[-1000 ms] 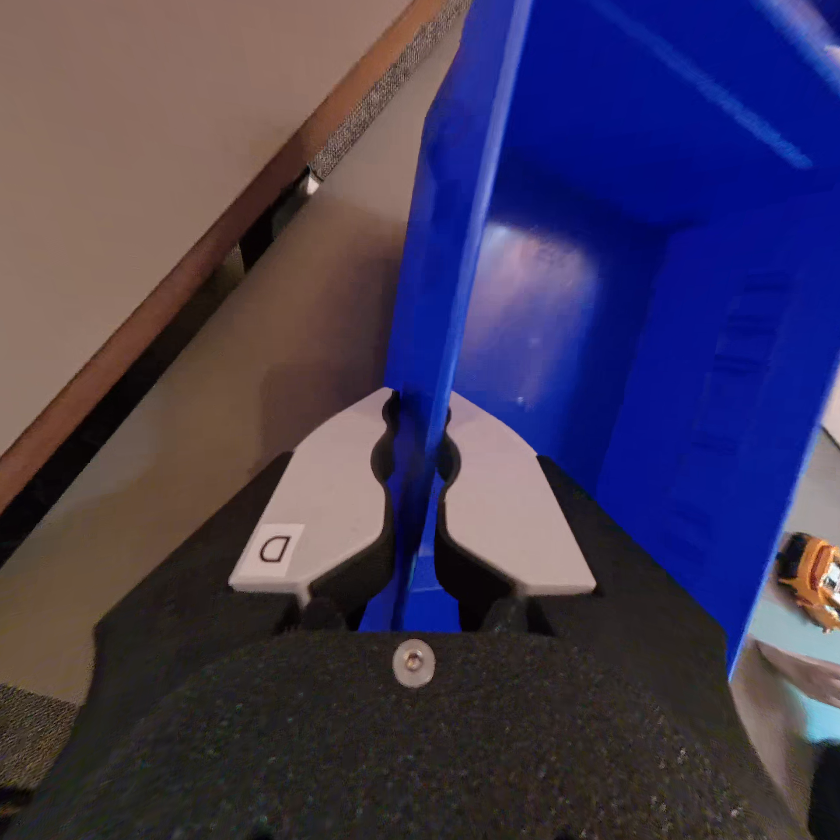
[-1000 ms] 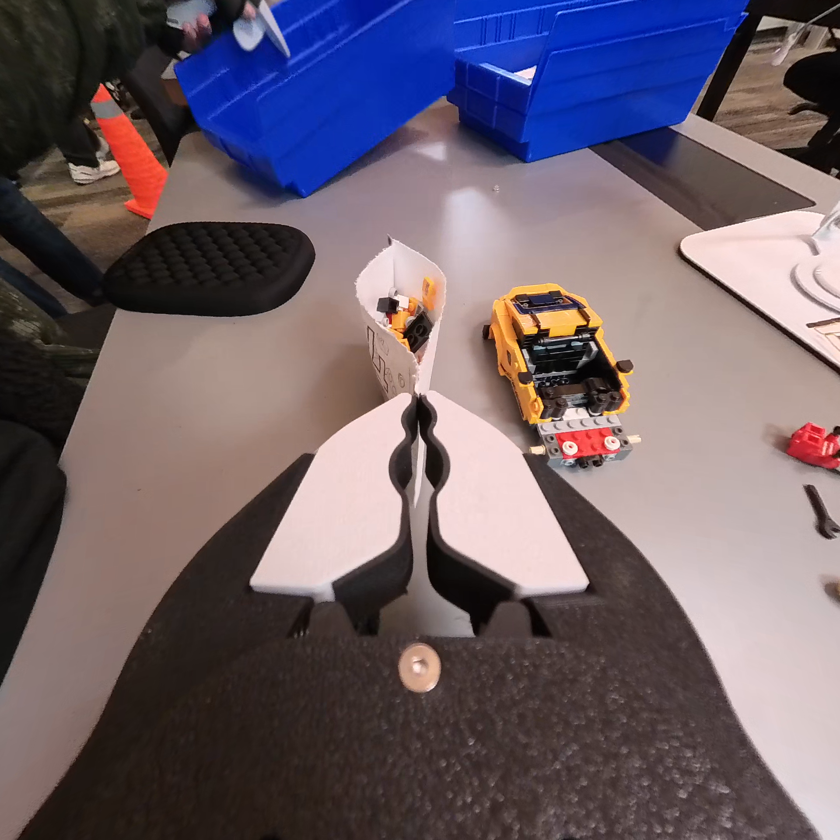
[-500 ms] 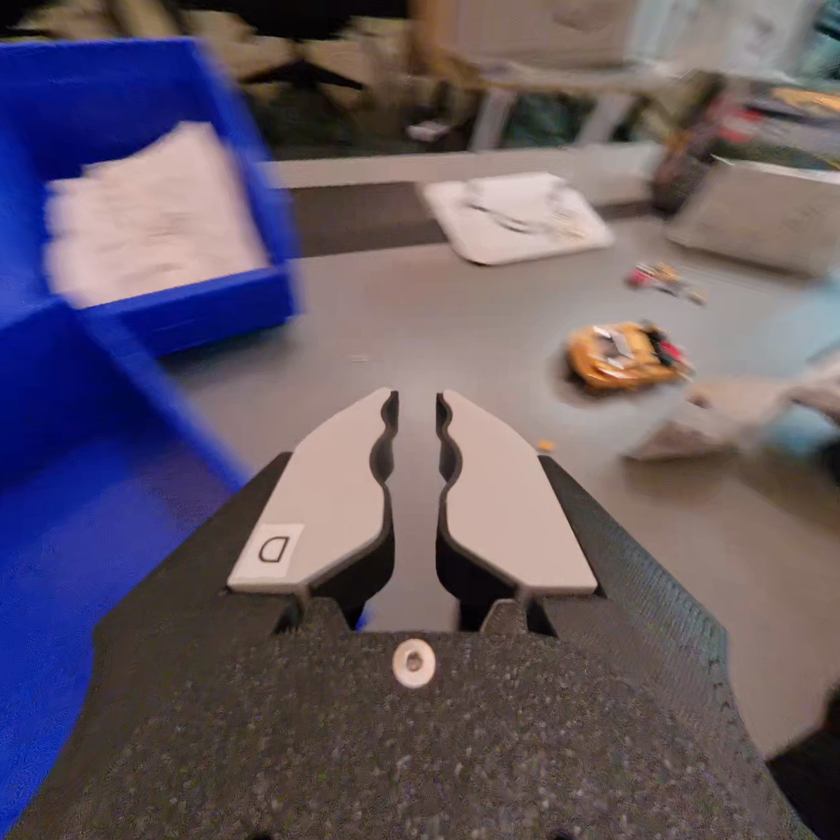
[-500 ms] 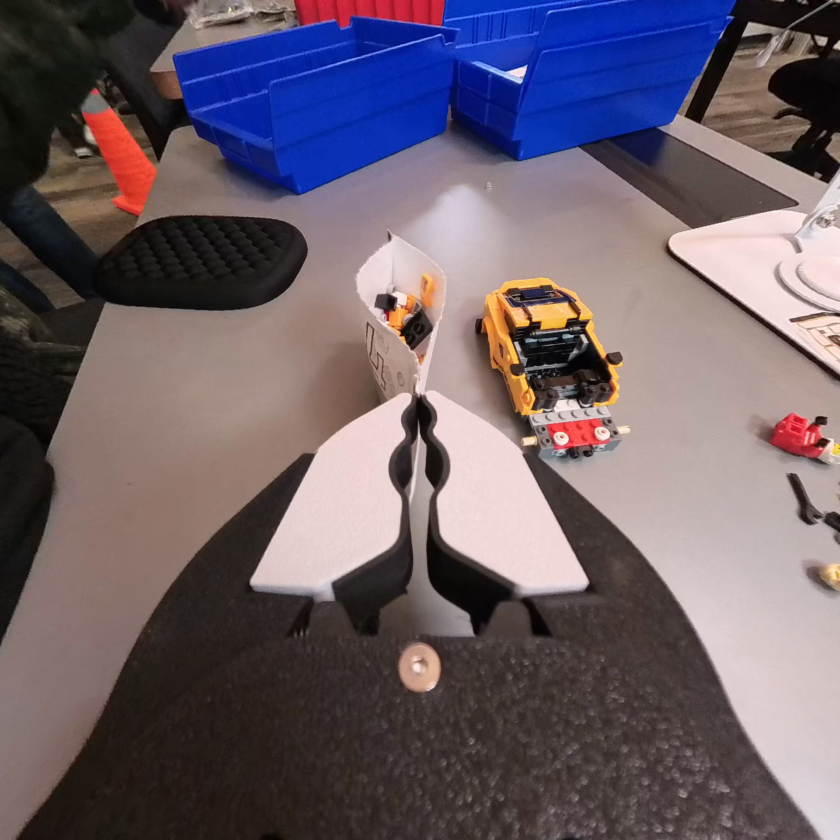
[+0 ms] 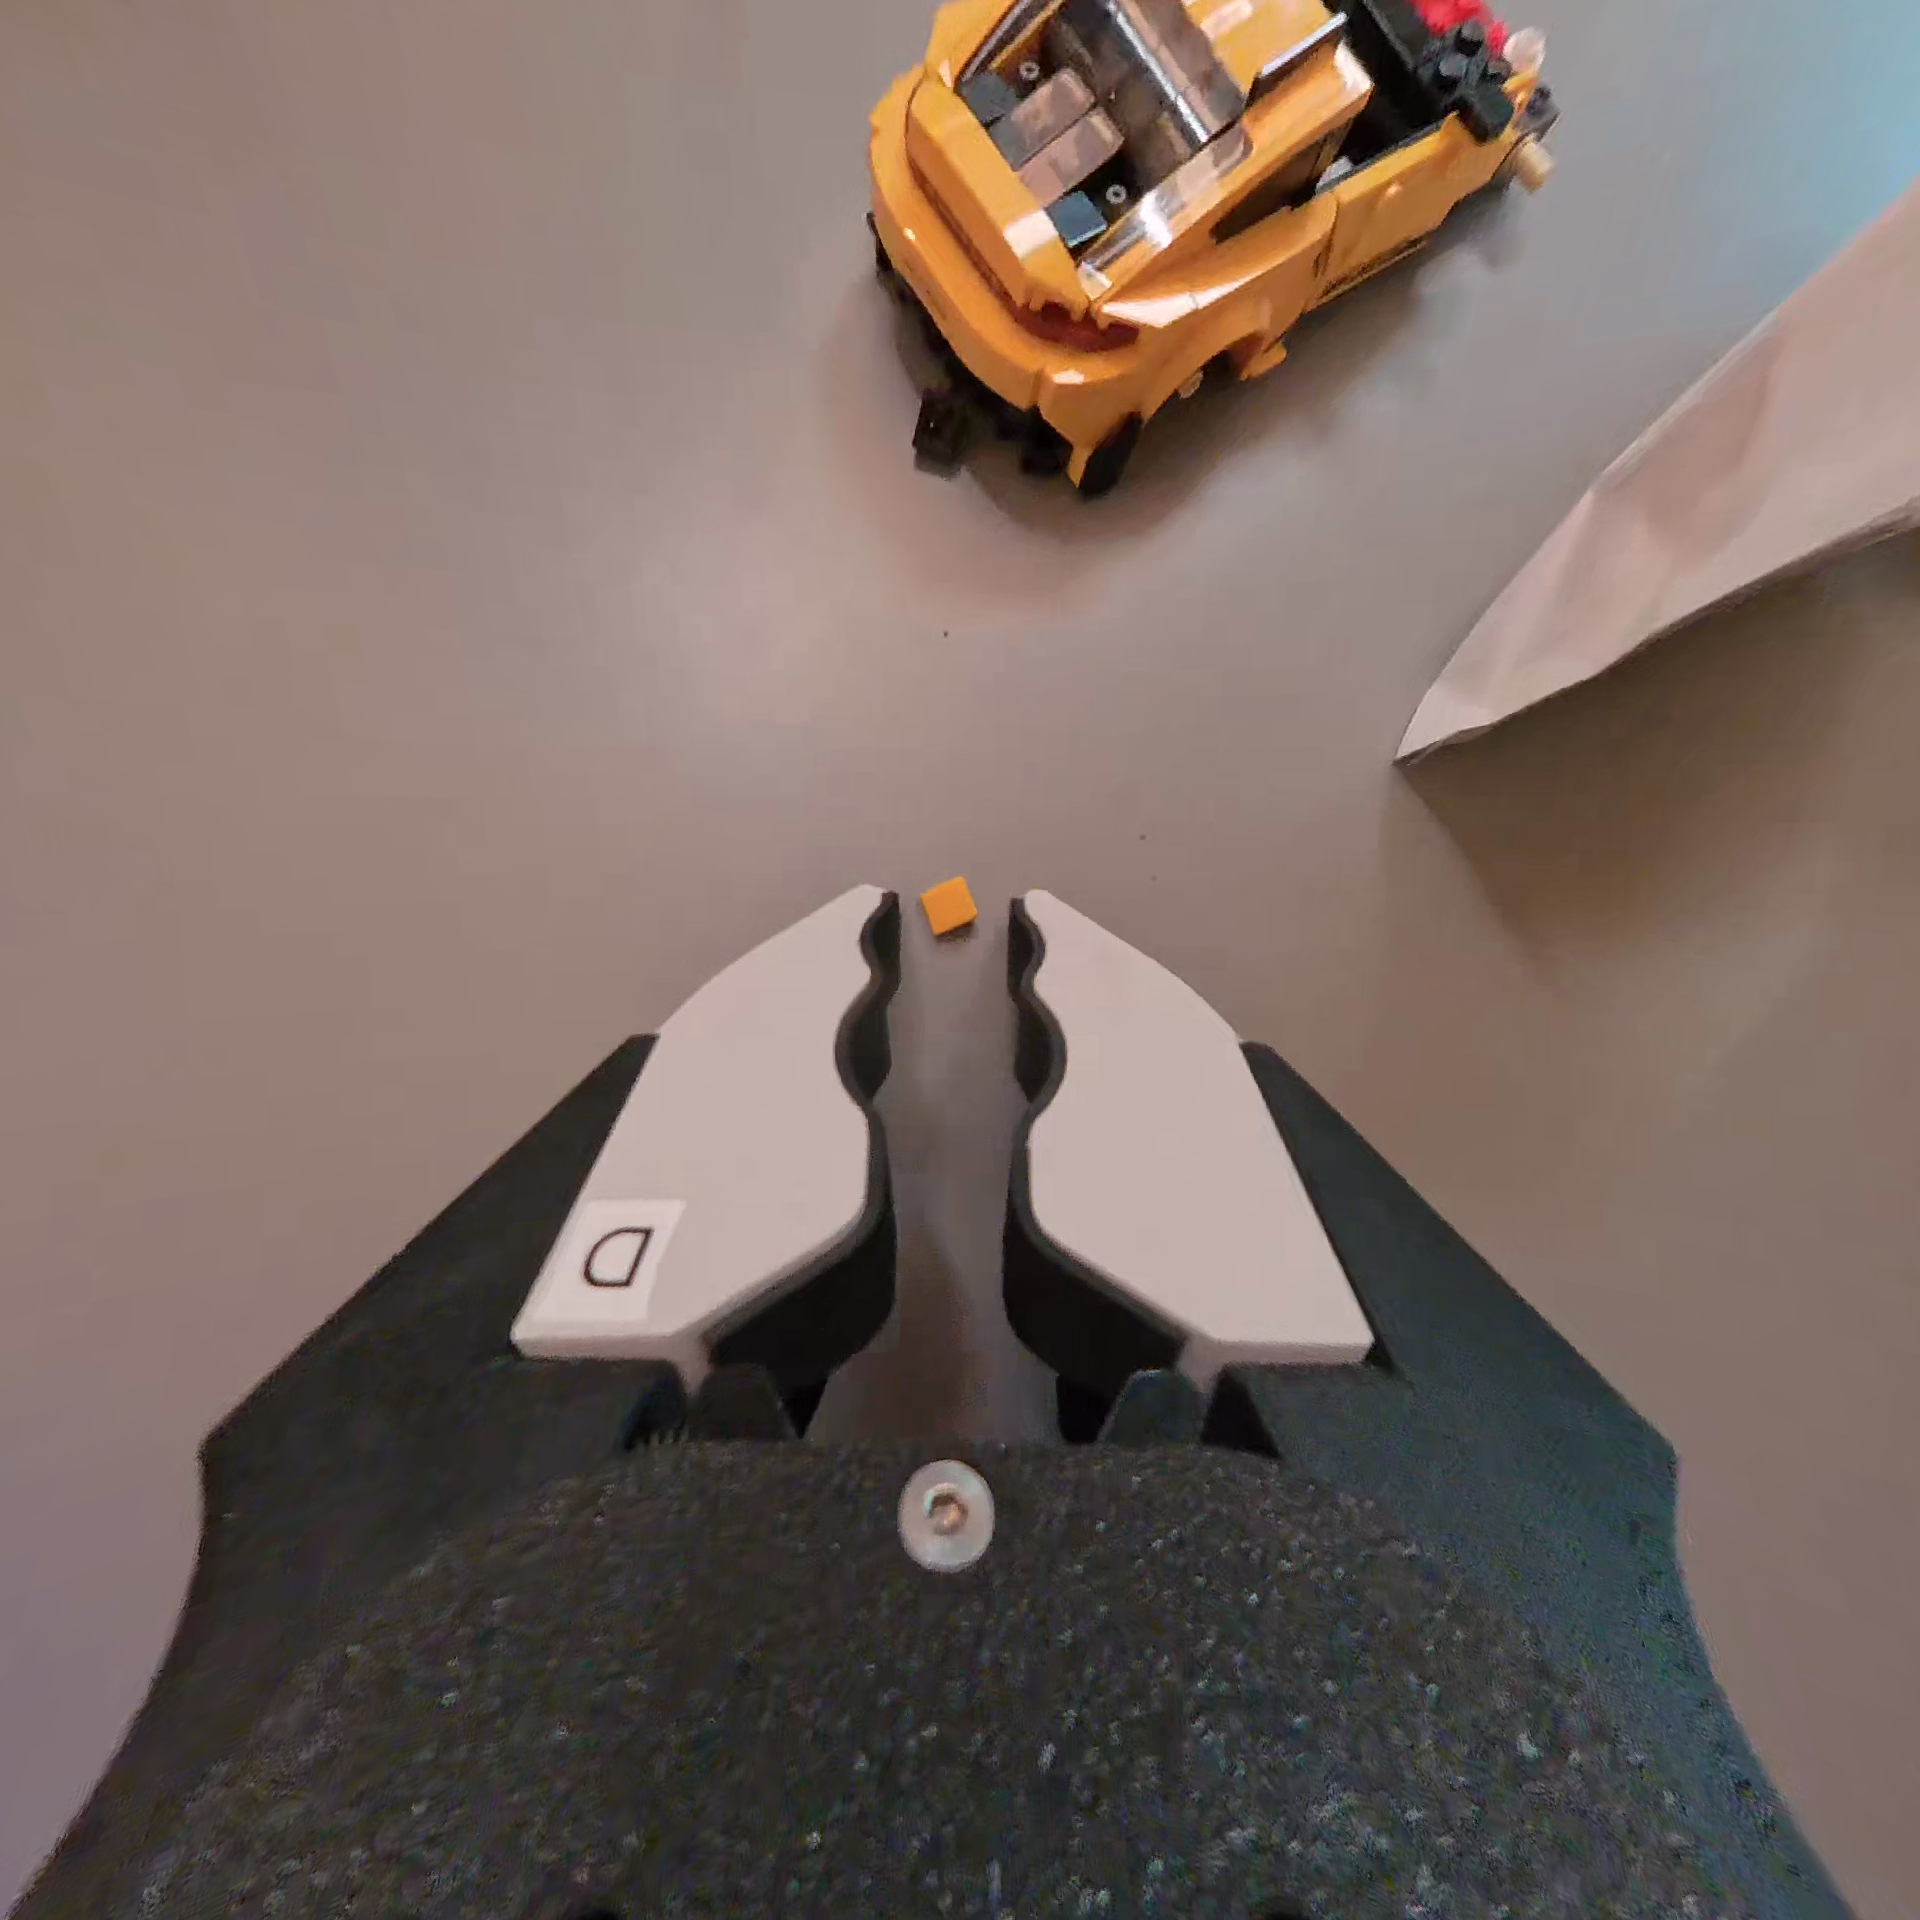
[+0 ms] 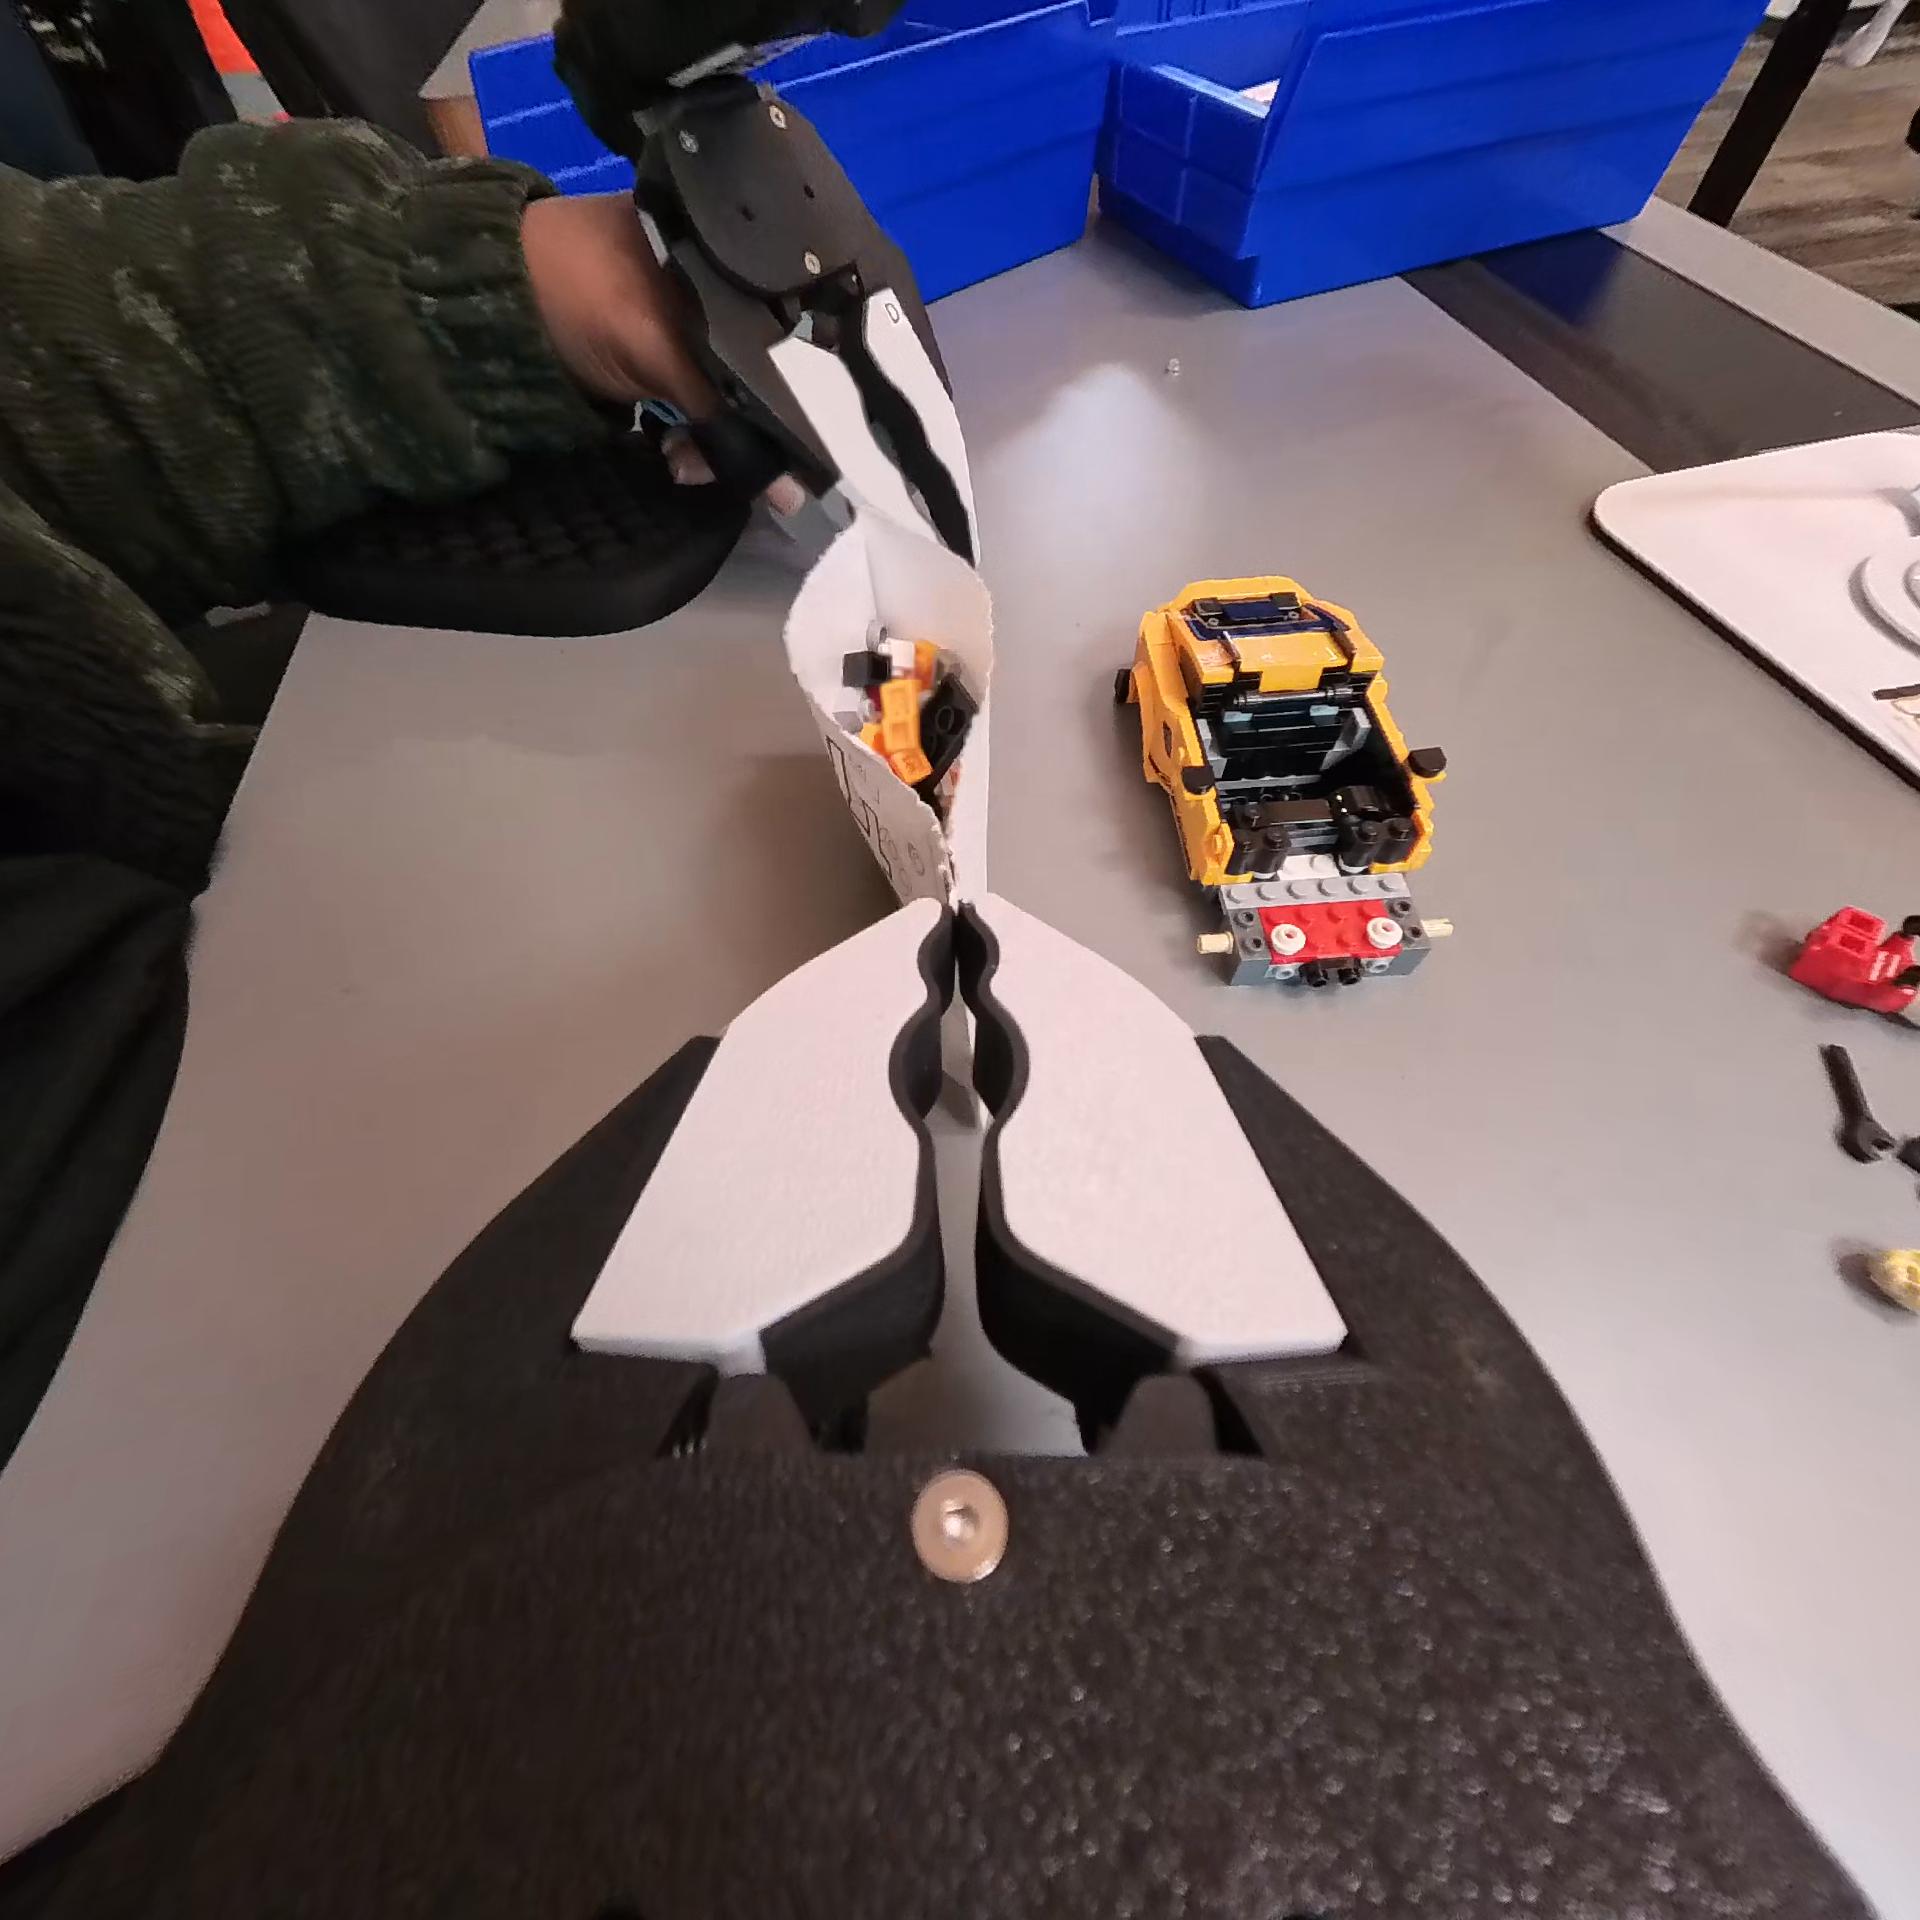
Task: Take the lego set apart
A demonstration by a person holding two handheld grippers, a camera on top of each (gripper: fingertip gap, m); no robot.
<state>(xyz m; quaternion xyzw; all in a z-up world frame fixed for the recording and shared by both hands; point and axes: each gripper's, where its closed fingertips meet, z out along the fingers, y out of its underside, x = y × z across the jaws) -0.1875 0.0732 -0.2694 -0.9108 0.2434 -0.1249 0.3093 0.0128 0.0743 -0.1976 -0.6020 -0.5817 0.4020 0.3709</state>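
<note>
A yellow lego car [image 6: 1278, 748] stands on the grey table [image 6: 520, 935] with its roof off; it also shows in the left wrist view [image 5: 1174, 218]. My right gripper [image 6: 956, 914] is shut on the near edge of a white paper bag [image 6: 883, 582] that holds loose lego pieces [image 6: 904, 717]. My left gripper [image 5: 951, 902] is open a little and empty, pointing down at the table. A small orange tile [image 5: 948, 907] lies on the table just between its fingertips. In the right wrist view the left gripper [image 6: 914, 520] hangs behind the bag.
Two blue bins [image 6: 1403, 135] stand at the back of the table. A black pad [image 6: 520, 561] lies at the left under a person's sleeve. A white tray [image 6: 1766, 551] is at the right. A red piece [image 6: 1860, 956], a black piece [image 6: 1860, 1122] and a pale yellow piece [image 6: 1901, 1278] lie near the right edge. My right fingertips sit around 20 cm from my left ones.
My left gripper let go of the blue bin's wall, swung over to the table and came down over the small orange tile. My right gripper kept hold of the paper bag.
</note>
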